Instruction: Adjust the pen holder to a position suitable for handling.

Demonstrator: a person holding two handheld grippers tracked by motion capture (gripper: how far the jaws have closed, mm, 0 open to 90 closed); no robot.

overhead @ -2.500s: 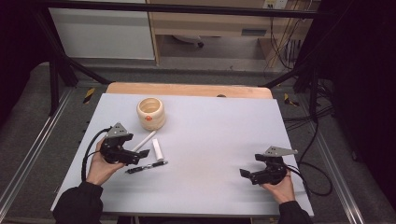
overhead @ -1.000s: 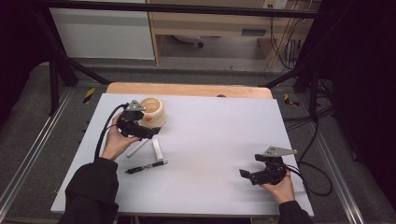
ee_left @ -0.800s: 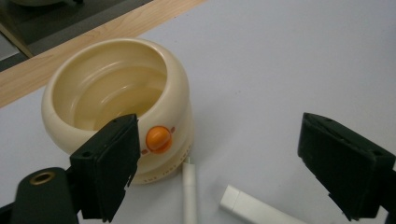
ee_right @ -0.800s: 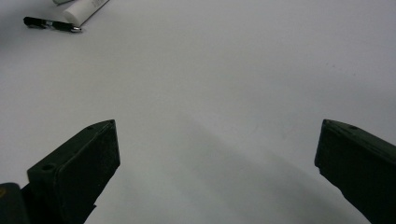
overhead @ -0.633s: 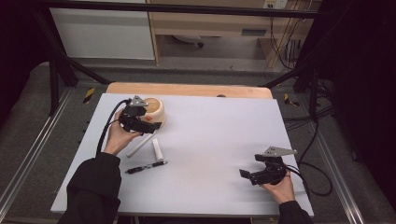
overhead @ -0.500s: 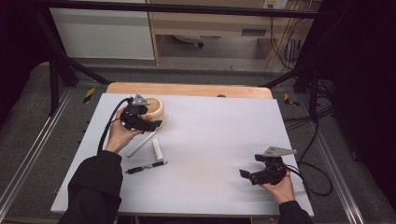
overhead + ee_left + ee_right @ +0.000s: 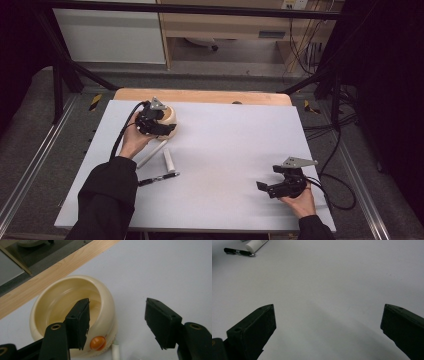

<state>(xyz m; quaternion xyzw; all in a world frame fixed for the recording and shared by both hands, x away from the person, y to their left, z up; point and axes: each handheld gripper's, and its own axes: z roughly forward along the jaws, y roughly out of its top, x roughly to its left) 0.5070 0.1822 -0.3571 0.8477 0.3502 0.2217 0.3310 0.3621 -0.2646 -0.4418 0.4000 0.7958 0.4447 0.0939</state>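
Note:
A cream round bowl (image 7: 169, 119) with an orange knob (image 7: 97, 343) on its side stands at the table's far left. My left gripper (image 7: 161, 128) reaches over its rim. In the left gripper view (image 7: 120, 315) one jaw is inside the bowl and the other outside, with the bowl's near wall between them. The jaws have just been closing, and a gap still shows between the outer pad and the wall. Near the front right, my right gripper (image 7: 263, 187) rests low over bare table, its jaws wide apart (image 7: 328, 315) with nothing between them.
Two white tubes (image 7: 151, 154) (image 7: 169, 160) and a black pen (image 7: 159, 178) lie on the grey mat (image 7: 230, 145) in front of the bowl. A wooden strip (image 7: 210, 96) edges the table's far side. The person's sleeve (image 7: 107, 195) covers the front left corner.
The left hand has gone from beside the pen up to the bowl and edged over its rim. The right hand has stayed still.

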